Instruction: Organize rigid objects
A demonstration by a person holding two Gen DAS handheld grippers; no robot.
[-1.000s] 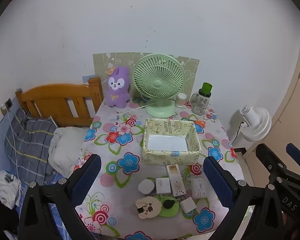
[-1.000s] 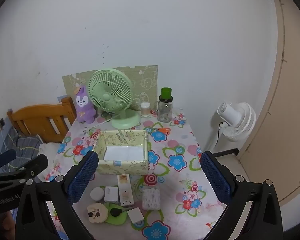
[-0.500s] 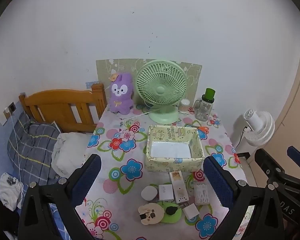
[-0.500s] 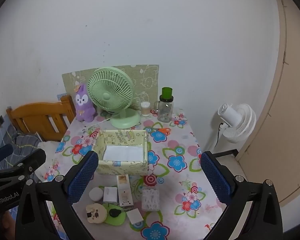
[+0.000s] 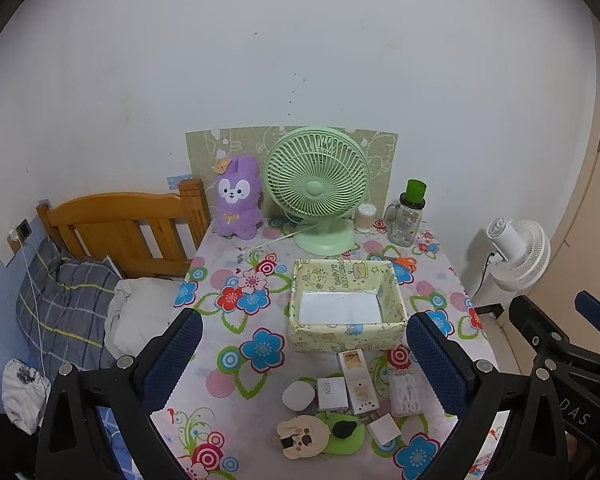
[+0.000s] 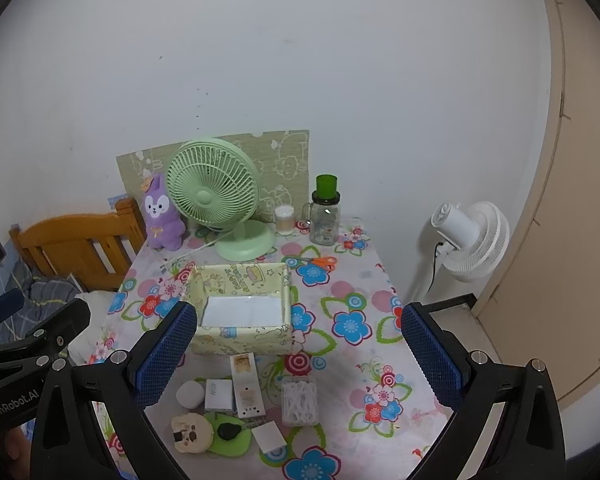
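A pale yellow cartoon-print box (image 5: 346,304) (image 6: 242,308) stands open and empty in the middle of the floral table (image 5: 236,360). In front of it lie several small items: a white round disc (image 5: 297,396), a white charger (image 5: 332,393), a long white box (image 5: 357,380), a clear box of cotton swabs (image 6: 299,399), a bear-shaped piece (image 5: 302,438), a green pad (image 5: 346,436) and a white cube (image 5: 384,430). My left gripper (image 5: 300,356) and my right gripper (image 6: 298,352) are both open and empty, held above the table's near edge.
A green desk fan (image 5: 318,184), purple plush rabbit (image 5: 238,196), green-capped jar (image 5: 408,216), small white cup (image 5: 366,218) and orange scissors (image 5: 404,262) stand at the table's back. A wooden bed headboard (image 5: 128,224) is left, a white floor fan (image 5: 516,252) right.
Both grippers have pulled back and up from the table, so the table looks smaller and lower. Nothing on the table has moved.
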